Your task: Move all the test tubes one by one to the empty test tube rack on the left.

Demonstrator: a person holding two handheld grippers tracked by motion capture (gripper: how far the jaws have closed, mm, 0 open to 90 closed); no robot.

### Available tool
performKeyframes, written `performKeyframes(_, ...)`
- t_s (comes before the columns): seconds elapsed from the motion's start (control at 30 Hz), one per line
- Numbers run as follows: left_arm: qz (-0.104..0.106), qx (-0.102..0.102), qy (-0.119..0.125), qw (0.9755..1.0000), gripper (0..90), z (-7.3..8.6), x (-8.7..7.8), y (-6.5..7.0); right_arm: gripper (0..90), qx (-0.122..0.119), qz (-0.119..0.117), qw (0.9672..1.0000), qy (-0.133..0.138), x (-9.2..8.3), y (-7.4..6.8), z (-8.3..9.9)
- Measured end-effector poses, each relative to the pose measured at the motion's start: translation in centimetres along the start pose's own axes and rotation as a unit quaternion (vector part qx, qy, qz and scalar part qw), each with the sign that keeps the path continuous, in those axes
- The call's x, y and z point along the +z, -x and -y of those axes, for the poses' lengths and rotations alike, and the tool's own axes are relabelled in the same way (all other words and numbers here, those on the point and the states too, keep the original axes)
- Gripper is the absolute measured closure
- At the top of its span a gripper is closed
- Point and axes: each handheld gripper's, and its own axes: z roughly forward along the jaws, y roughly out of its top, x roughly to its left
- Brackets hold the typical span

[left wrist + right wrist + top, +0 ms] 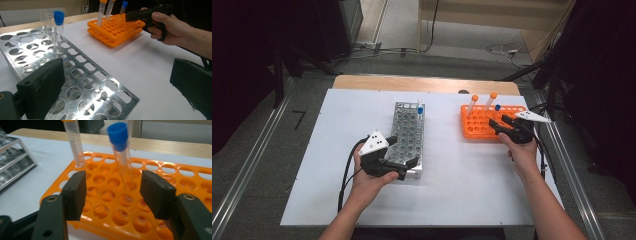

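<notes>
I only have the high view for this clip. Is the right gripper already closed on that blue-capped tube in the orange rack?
Observer: No. In the right gripper view the right gripper is open, its fingers either side of the blue-capped tube without touching it.
Operator: How many tubes stand in the metal rack?
Observer: Three in the left gripper view, at the far corner of the metal rack: two uncapped clear tubes and a third tube with a blue cap.
Operator: And the left gripper?
Observer: The left gripper is open, with one finger over the rack's near end and the other over the table.
</notes>
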Motion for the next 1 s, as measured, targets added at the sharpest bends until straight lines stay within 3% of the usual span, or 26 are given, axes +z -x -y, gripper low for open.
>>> performKeyframes(0.27,-0.005,-0.006,-0.003,1.0,0.2,0.0,0.0,-0.3,50.0,-0.019,0.024,0.9994,-0.015,2.5,0.4,-0.3)
performKeyframes(0.4,-0.006,-0.009,-0.003,0.9999,0.4,0.0,-0.1,-0.4,55.9,-0.012,0.035,0.9993,-0.012,3.2,0.4,-0.2)
performKeyframes(0.6,-0.008,-0.014,-0.001,0.9999,0.7,-0.1,-0.1,-0.5,74.3,-0.004,0.062,0.9981,-0.003,3.5,0.5,0.1)
performKeyframes(0.83,-0.011,-0.013,-0.001,0.9999,0.8,-0.1,-0.2,-0.5,75.0,-0.004,0.052,0.9986,-0.003,3.3,0.6,0.1)
performKeyframes(1.0,-0.009,-0.014,0.0,0.9999,0.9,-0.2,-0.1,-0.5,75.0,-0.009,0.049,0.9986,0.019,2.7,0.5,-0.5)
